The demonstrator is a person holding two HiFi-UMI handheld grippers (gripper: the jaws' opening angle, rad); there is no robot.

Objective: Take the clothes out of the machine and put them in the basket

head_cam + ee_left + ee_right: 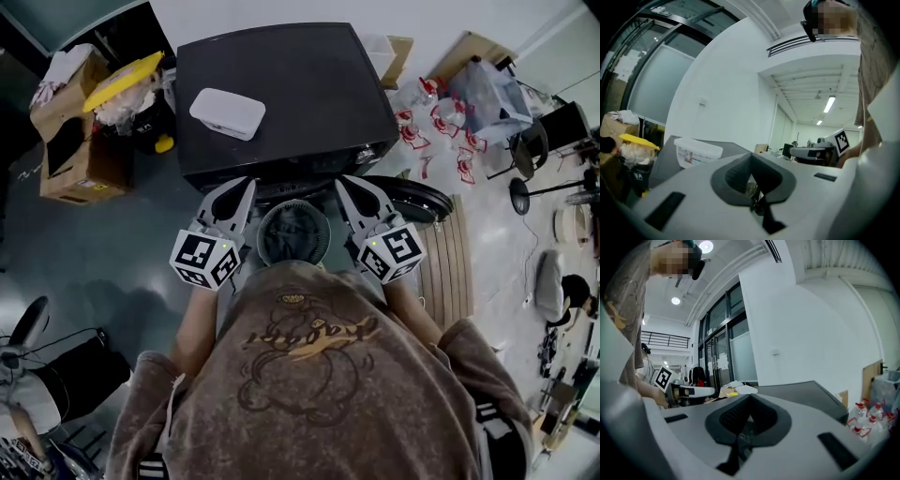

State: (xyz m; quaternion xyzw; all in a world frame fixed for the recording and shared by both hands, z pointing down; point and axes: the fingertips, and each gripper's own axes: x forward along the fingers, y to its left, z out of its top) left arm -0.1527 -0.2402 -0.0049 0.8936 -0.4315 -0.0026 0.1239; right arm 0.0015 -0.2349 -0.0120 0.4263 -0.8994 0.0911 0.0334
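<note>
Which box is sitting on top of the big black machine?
The white plastic box with a lid, lying on the machine's dark top. The cardboard boxes are brown and stand on the floor around it.

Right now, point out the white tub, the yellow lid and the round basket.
white tub [228, 112]: head view, middle of its lid.
yellow lid [122, 81]: head view, middle of its top face.
round basket [322, 225]: head view, its ribbed rim.

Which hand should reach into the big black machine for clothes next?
Left, narrowly. Both the left gripper and right gripper are shut, flanking the round grey basket, but the open black door probably crowds the right one.
</note>
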